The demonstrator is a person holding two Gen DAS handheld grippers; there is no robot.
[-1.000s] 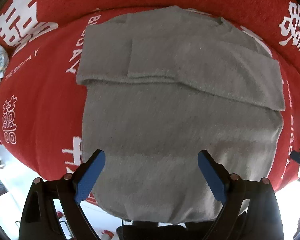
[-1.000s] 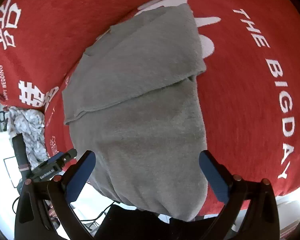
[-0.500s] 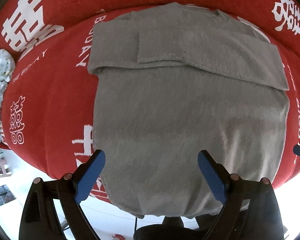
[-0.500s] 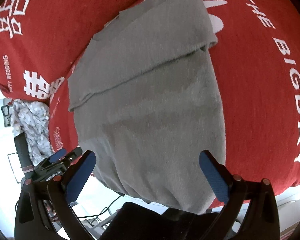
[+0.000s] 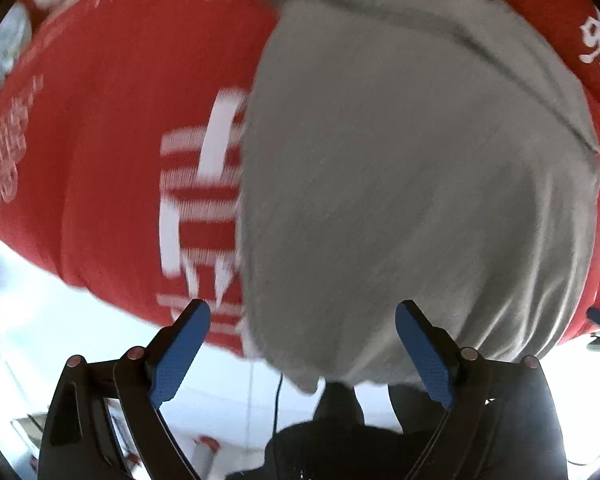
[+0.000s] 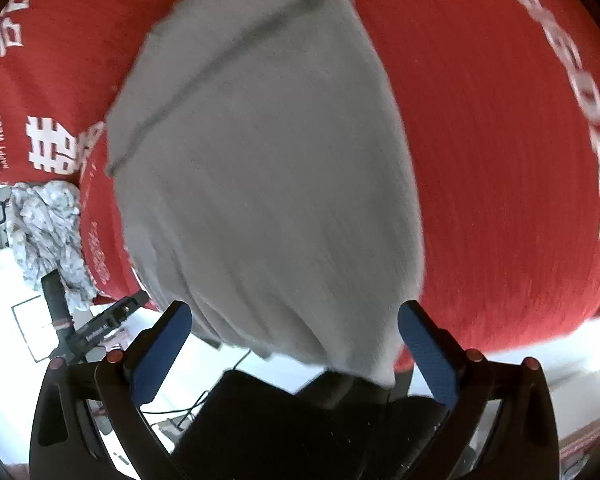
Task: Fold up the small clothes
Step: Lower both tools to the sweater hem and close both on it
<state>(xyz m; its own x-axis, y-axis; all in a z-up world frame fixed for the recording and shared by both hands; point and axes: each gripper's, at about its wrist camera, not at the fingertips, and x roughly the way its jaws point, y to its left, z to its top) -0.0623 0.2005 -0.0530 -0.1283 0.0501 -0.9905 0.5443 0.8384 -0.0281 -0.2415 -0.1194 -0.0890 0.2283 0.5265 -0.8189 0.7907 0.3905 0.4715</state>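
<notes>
My left gripper (image 5: 302, 354) and right gripper (image 6: 296, 354) gape wide, empty; I'd pinch the soft grey knitted sweater (image 5: 400, 184) hem ahead between each, both layers, evenly.

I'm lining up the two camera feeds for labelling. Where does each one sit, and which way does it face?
Left wrist: on the left gripper, looking along its open blue fingers at the near left hem of the grey garment on the red cloth.
Right wrist: on the right gripper, open, facing the garment's near right hem; a patterned cloth lies far left.
Shared: the grey garment, the red cloth, and the dark seated shape below the hem.
</notes>
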